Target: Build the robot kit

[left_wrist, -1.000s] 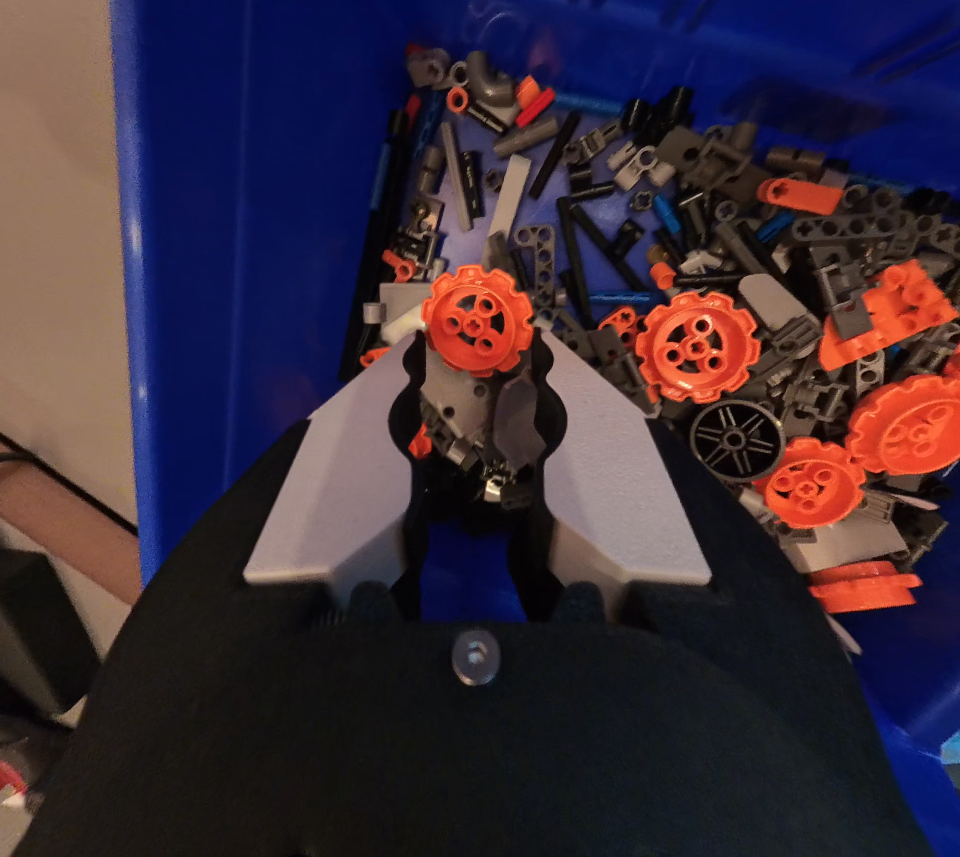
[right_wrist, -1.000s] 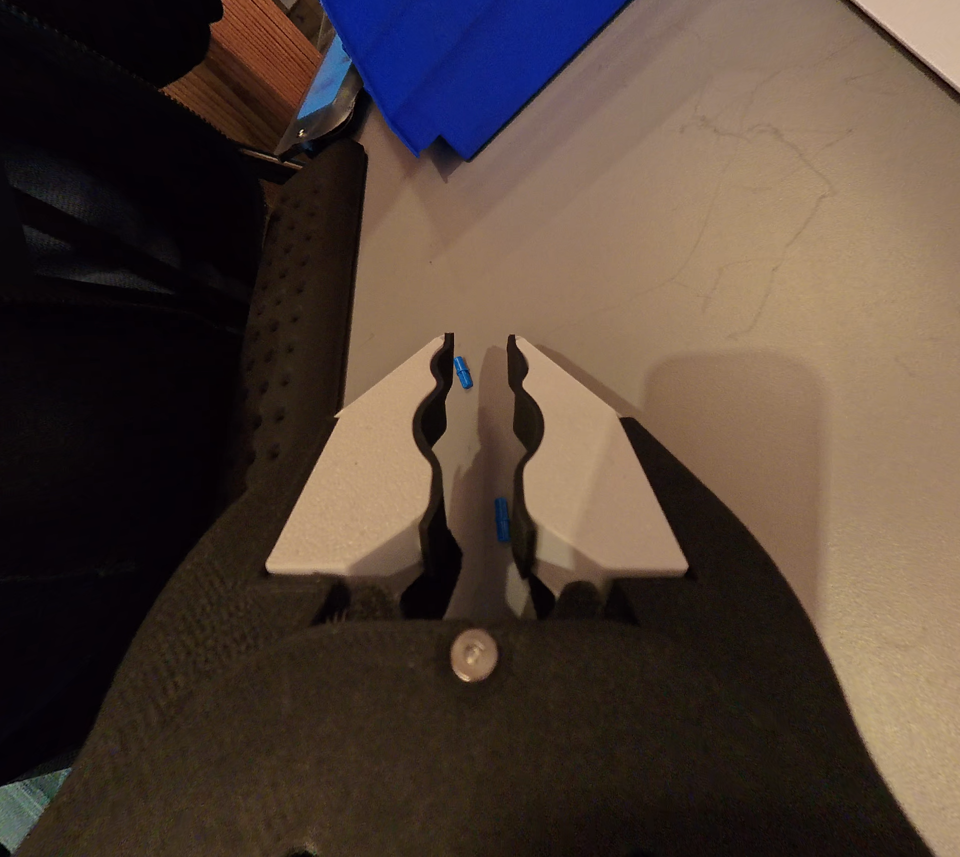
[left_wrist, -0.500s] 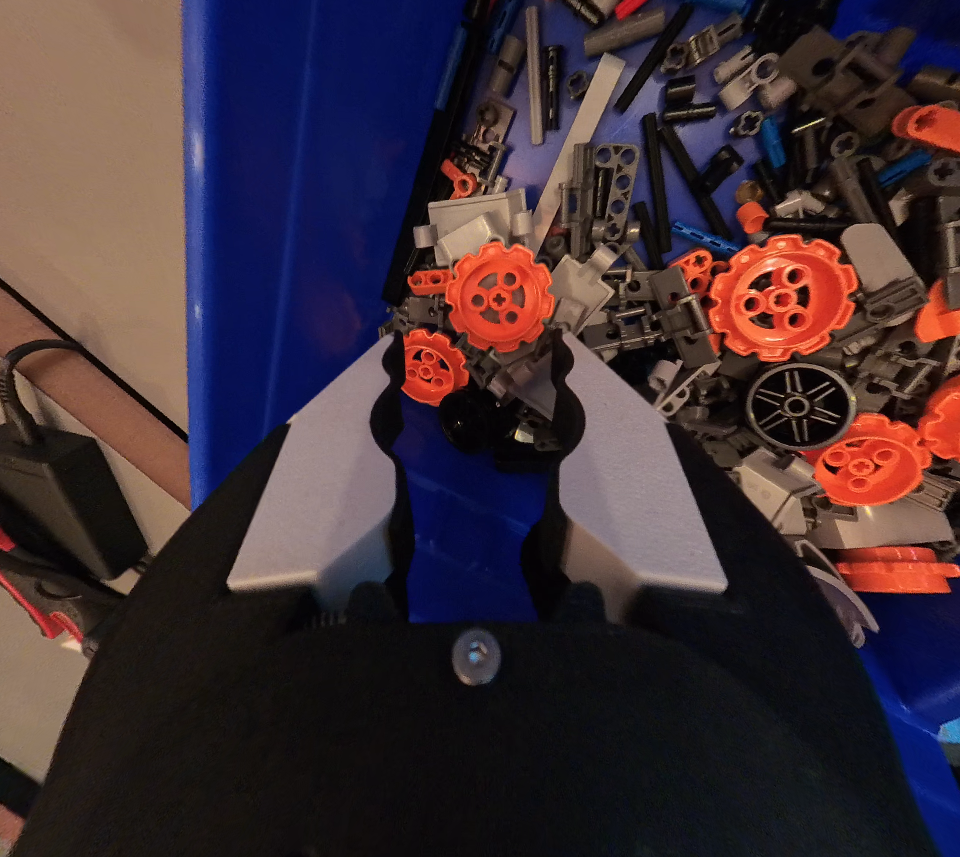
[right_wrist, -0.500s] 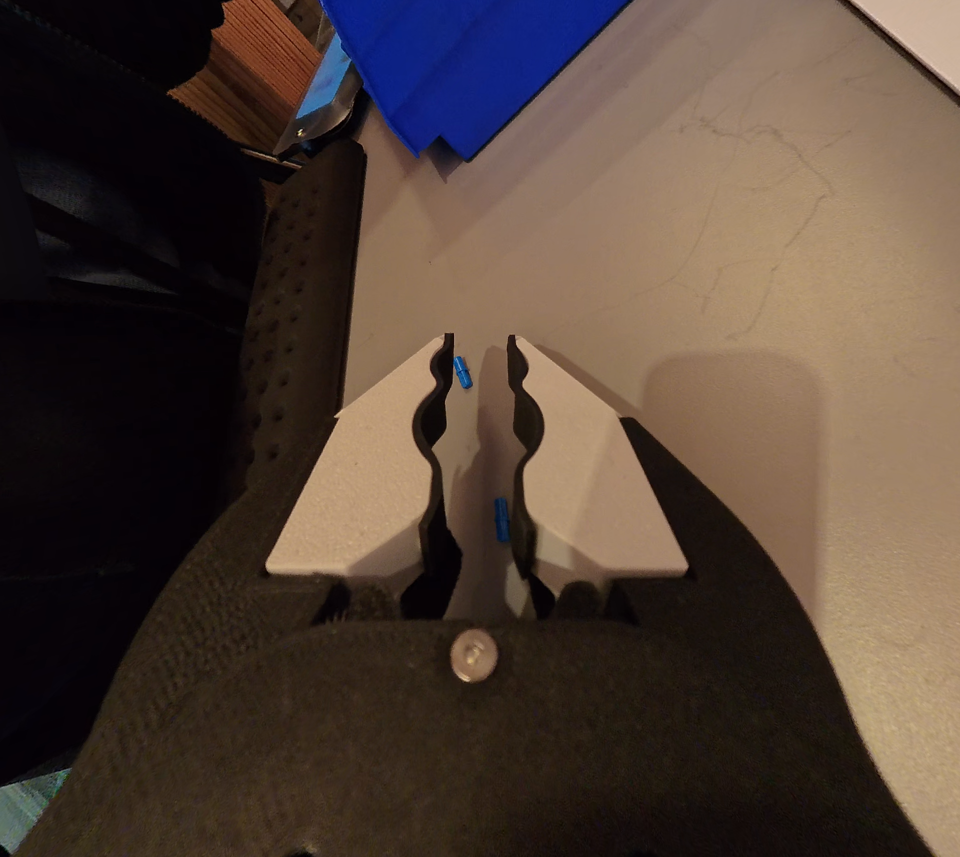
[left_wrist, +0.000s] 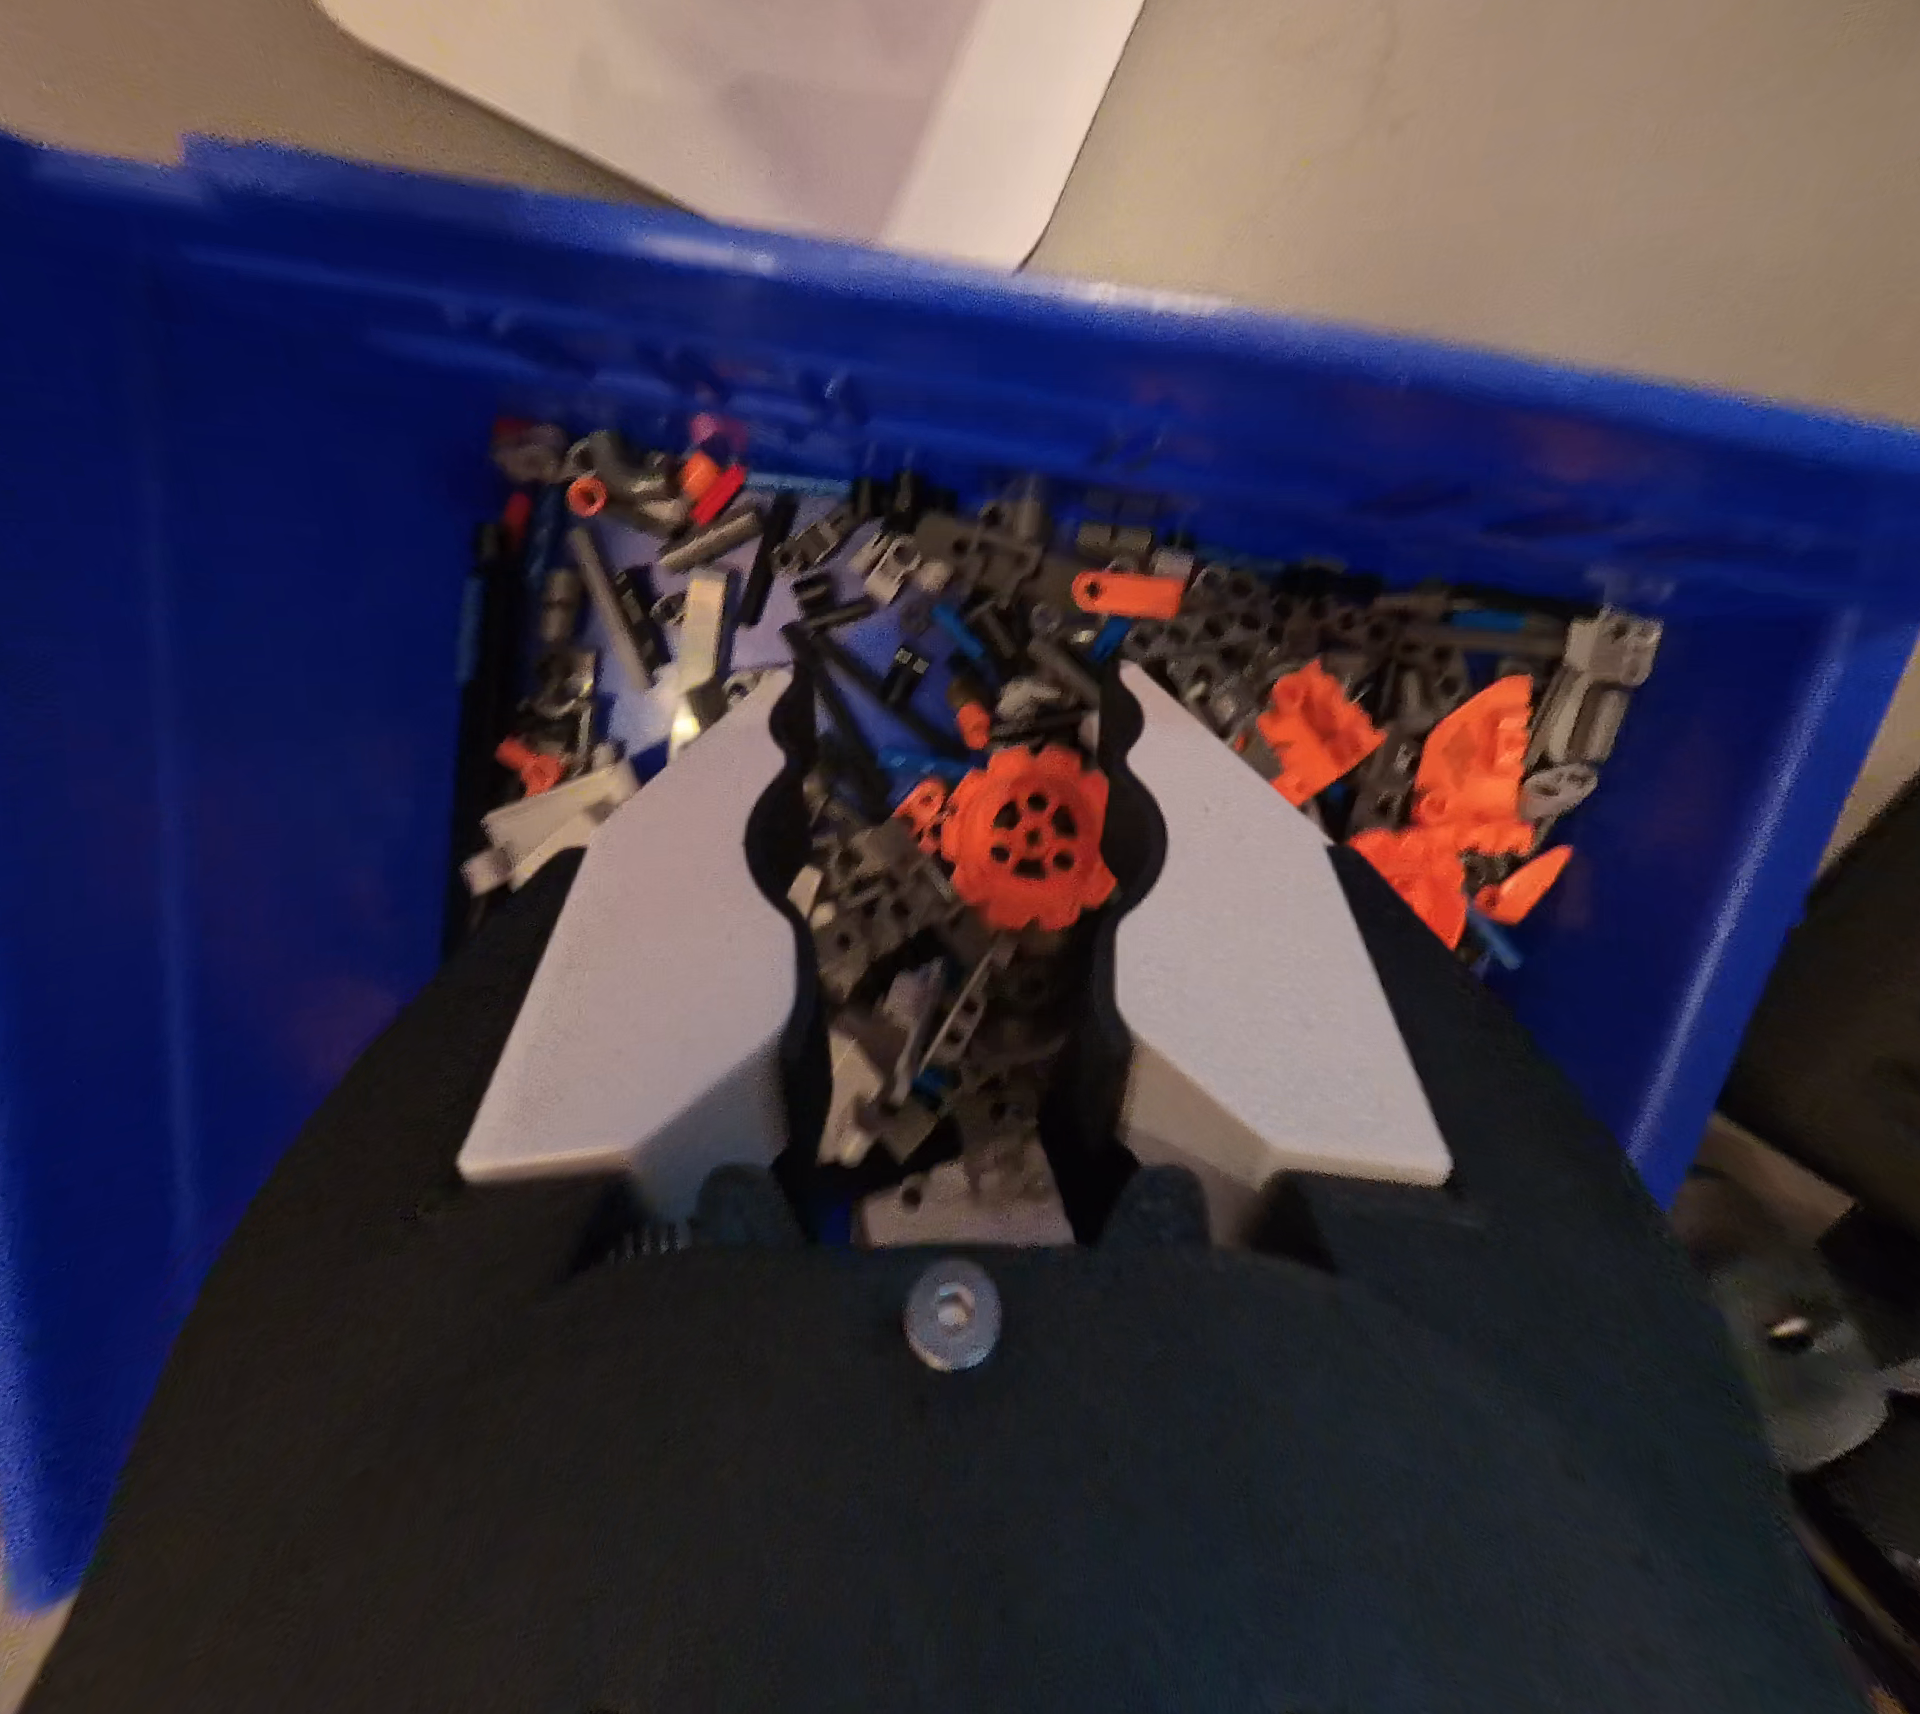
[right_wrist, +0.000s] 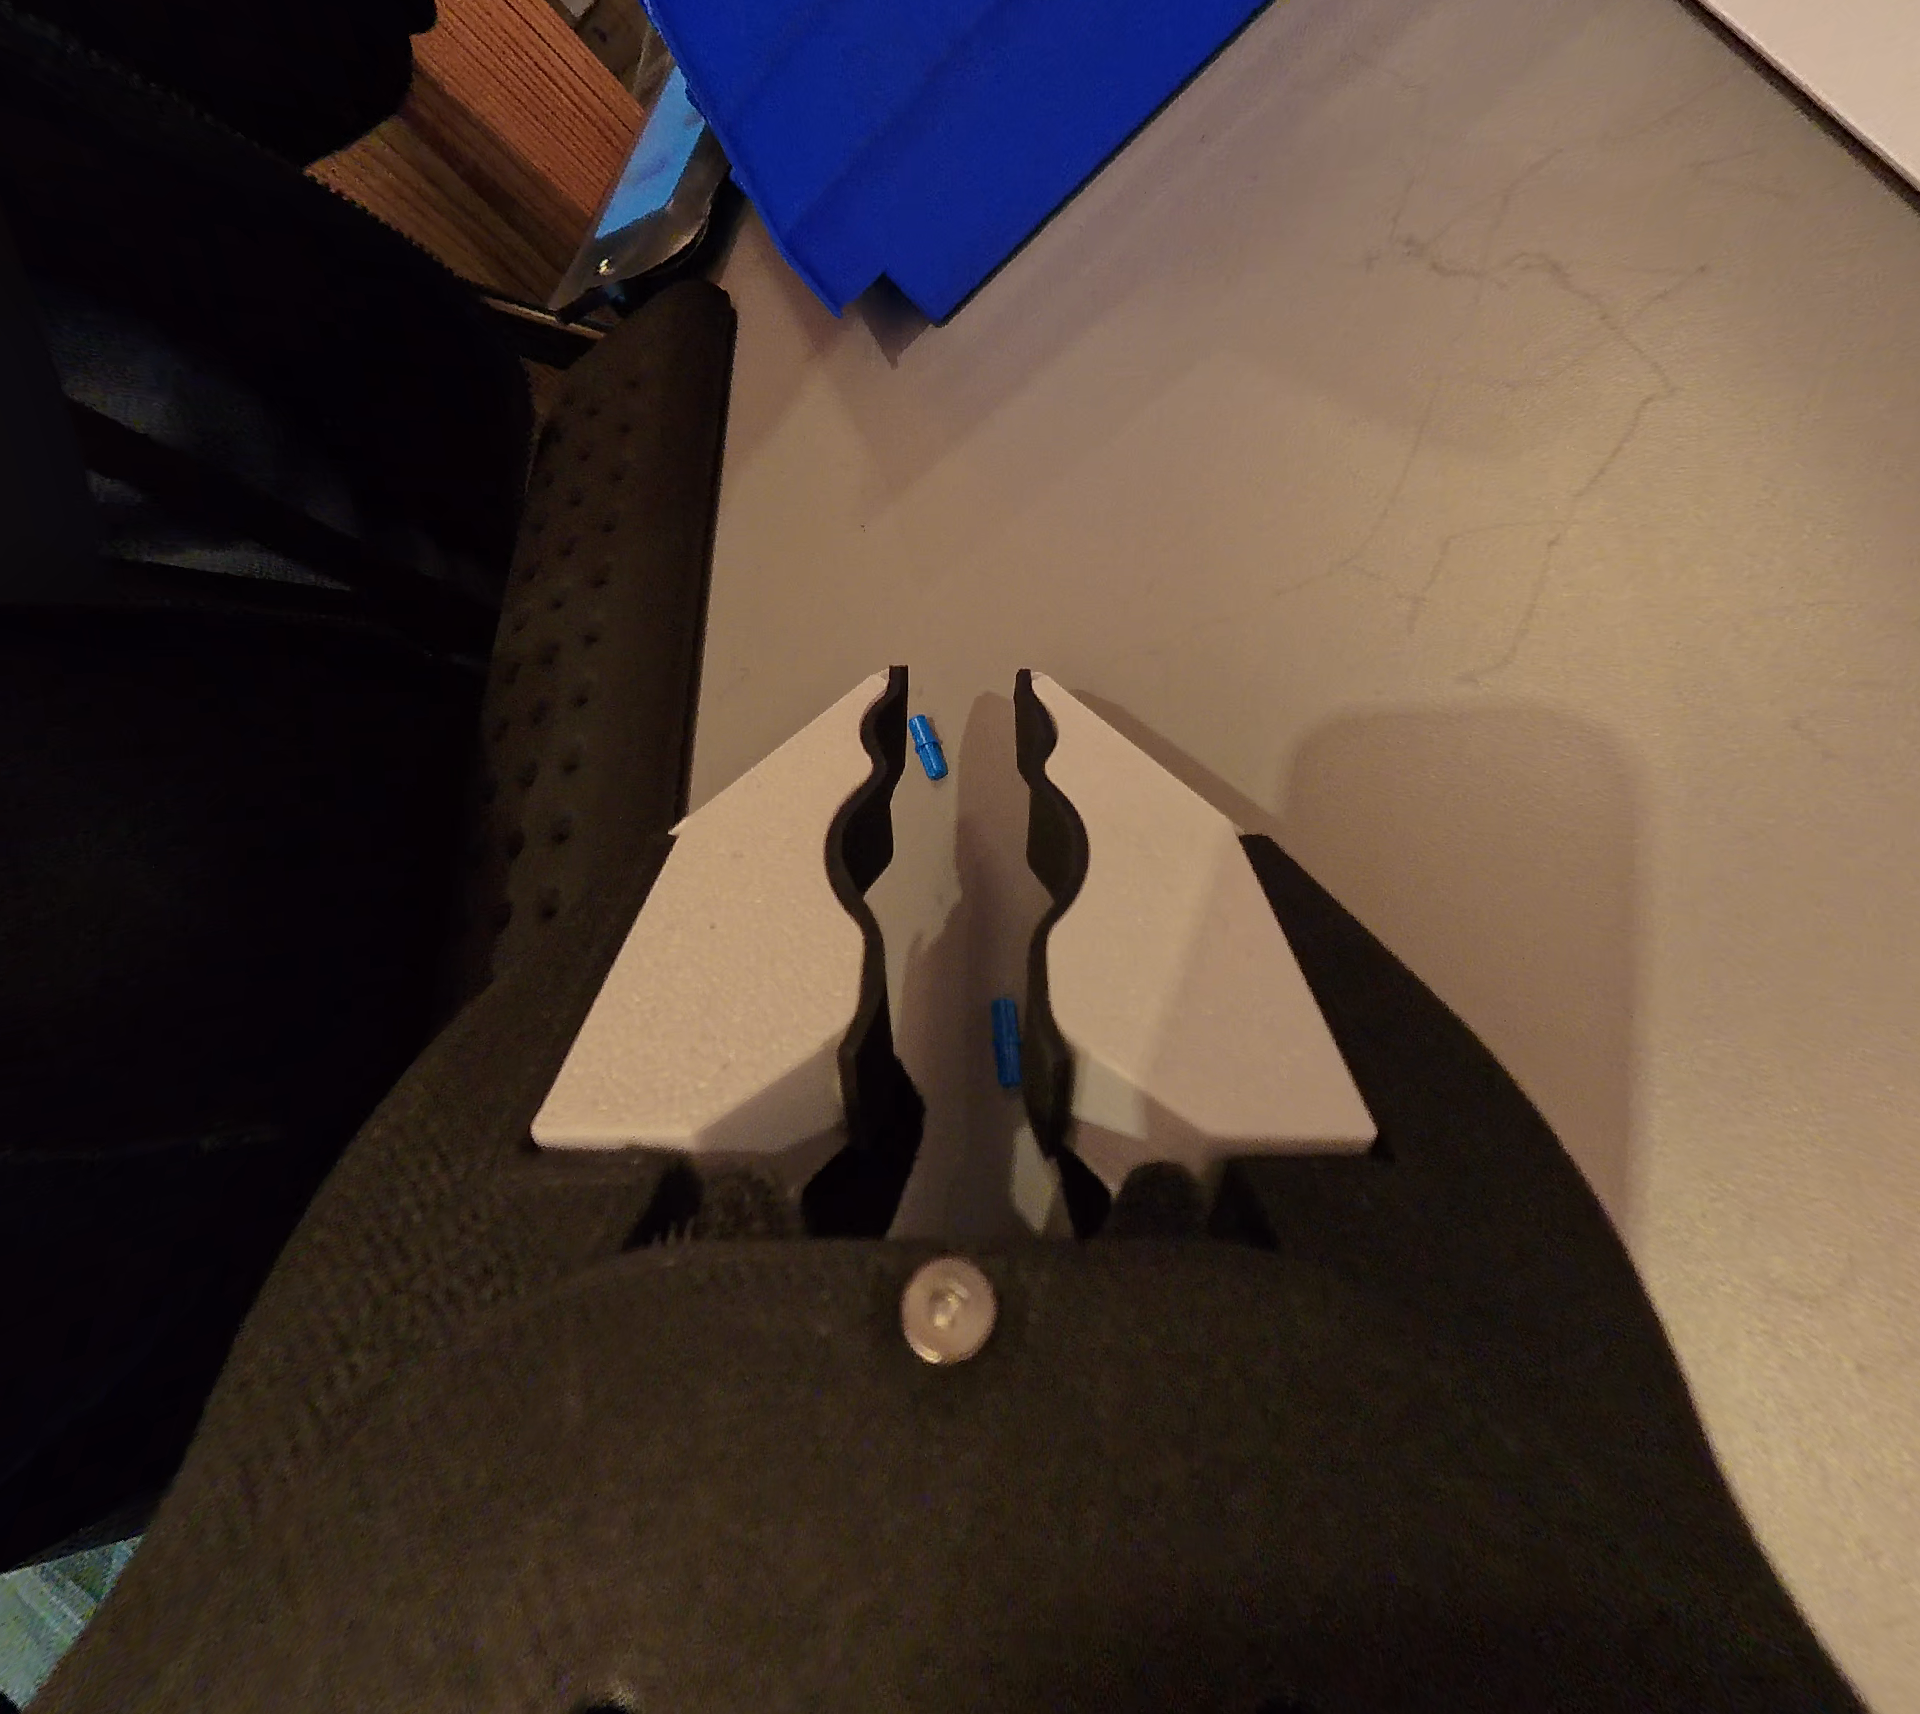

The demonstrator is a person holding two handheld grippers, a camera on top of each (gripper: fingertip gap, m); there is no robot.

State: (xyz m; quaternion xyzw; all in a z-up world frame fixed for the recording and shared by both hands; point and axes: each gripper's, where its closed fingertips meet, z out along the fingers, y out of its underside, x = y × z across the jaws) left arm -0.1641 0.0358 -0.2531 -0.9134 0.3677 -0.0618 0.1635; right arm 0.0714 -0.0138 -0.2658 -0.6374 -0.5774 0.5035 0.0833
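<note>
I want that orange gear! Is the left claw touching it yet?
Cannot tell. In the left wrist view the orange gear sits between the open left claw fingers, close by the right finger, but blur hides any contact or gap.

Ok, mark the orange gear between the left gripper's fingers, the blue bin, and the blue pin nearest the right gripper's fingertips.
orange gear (left_wrist: 1029, 838), left wrist view, on its hub.
blue bin (left_wrist: 260, 625), left wrist view, on its inner left wall.
blue pin (right_wrist: 928, 746), right wrist view, on its shaft.

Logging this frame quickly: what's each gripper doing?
Left gripper: open, over loose plastic building parts in the blue plastic bin, holding nothing.
Right gripper: open, empty, over two small blue plastic pins on the grey tabletop.
</note>
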